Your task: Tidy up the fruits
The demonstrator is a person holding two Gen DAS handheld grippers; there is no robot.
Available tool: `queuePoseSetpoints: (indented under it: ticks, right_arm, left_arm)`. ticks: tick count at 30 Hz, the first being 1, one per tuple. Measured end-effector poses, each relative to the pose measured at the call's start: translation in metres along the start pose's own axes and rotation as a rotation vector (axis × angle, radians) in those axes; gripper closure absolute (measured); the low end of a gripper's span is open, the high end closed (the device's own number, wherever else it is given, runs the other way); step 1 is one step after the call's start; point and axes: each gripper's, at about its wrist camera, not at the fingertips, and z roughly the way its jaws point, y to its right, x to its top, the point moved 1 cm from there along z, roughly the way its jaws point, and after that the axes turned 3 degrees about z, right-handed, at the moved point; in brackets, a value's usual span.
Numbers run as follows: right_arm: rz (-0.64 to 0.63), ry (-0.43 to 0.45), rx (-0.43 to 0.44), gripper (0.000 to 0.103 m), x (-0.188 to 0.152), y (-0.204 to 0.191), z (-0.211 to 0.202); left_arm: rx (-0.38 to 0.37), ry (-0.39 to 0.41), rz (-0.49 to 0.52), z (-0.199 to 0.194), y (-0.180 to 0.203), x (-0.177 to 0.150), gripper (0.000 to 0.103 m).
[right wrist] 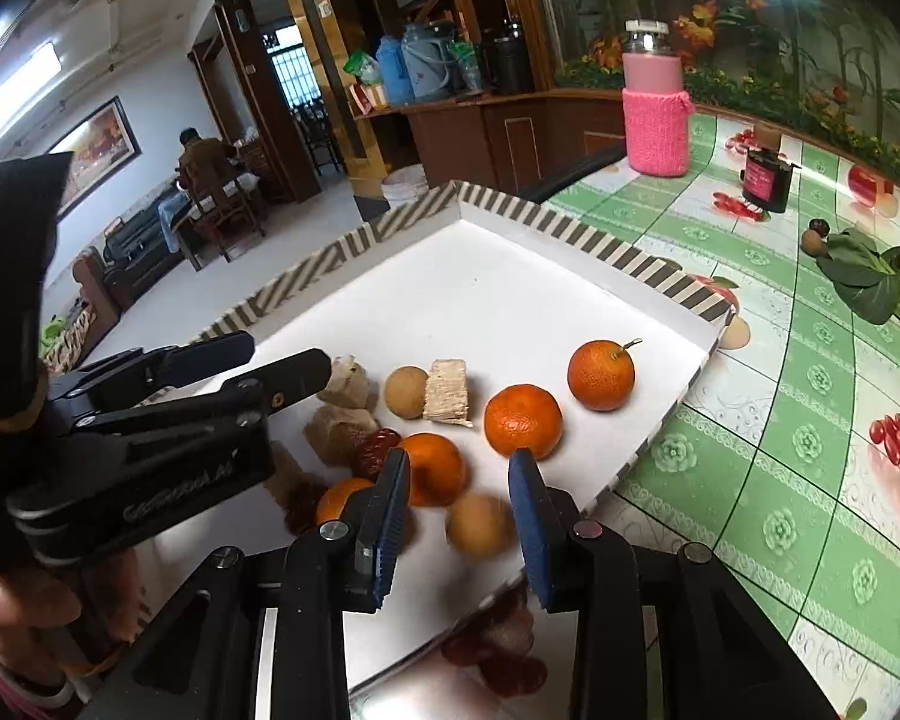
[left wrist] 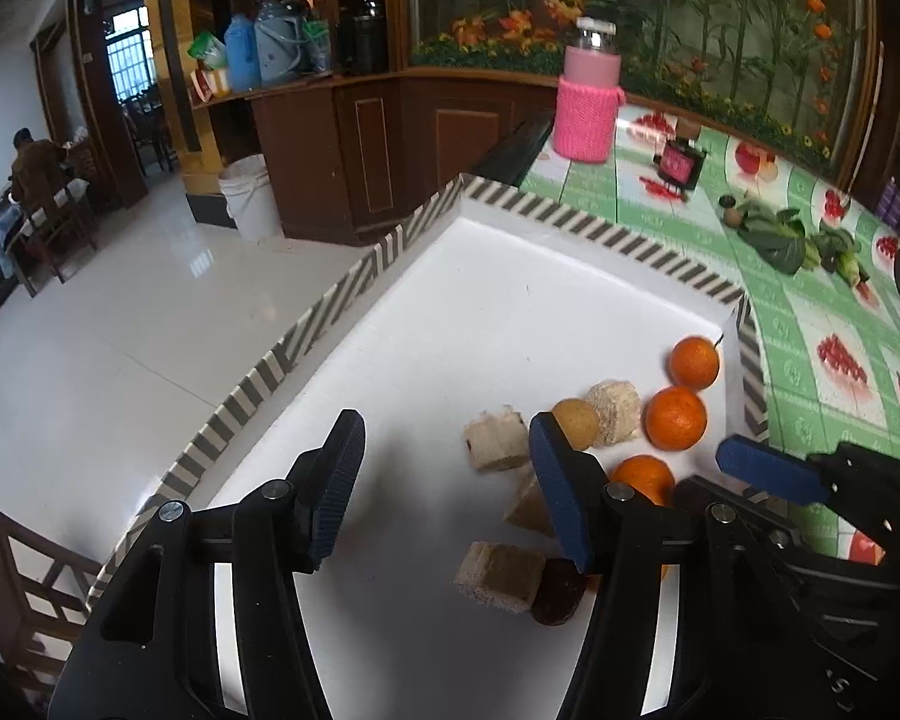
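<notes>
Fruits in tray, right edge.
Left gripper: fingers spread, nothing between them. Right gripper: fingers parted, tan fruit between them, unpressed; oranges just beyond, along the right edge.

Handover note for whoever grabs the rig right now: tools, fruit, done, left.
Left tool: open, empty, over the white tray.
Right tool: open, a tan round fruit loose between its pads, blurred, not gripped.
In the tray: four oranges, e.g. the stemmed one; another tan fruit; beige blocks; a dark red piece.
Done: fruit gathered at the tray's near corner.
Left: leafy greens and small fruits are out on the tablecloth; the tray pile looks unsorted.
</notes>
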Motion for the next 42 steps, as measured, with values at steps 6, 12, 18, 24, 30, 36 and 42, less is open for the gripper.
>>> queuePoseSetpoints:
  ticks: [6, 12, 18, 24, 30, 36, 42]
  right_arm:
    - [-0.008, 0.06, -0.05, 0.07, -0.006, -0.004, -0.022]
    - [-0.01, 0.158, -0.105, 0.07, -0.008, -0.006, -0.055]
    - [-0.001, 0.201, -0.137, 0.07, -0.013, -0.004, -0.07]
    - [0.004, 0.21, -0.151, 0.07, -0.017, -0.002, -0.075]
    - [0.009, 0.212, -0.151, 0.07, -0.02, -0.001, -0.077]
    - [0.021, 0.207, -0.143, 0.07, -0.023, 0.002, -0.077]
    - [0.012, 0.203, -0.138, 0.07, -0.023, -0.001, -0.075]
  left_arm:
    - [0.017, 0.083, -0.005, -0.02, 0.003, -0.002, 0.046]
    - [0.023, 0.143, -0.008, -0.041, 0.013, -0.003, 0.046]
    - [0.036, 0.184, 0.009, -0.056, 0.025, -0.006, 0.046]
    - [0.048, 0.196, 0.02, -0.065, 0.032, -0.01, 0.046]
    - [0.056, 0.202, 0.041, -0.068, 0.04, -0.012, 0.046]
    - [0.065, 0.213, 0.044, -0.07, 0.041, -0.014, 0.046]
    - [0.075, 0.221, 0.04, -0.071, 0.04, -0.015, 0.046]
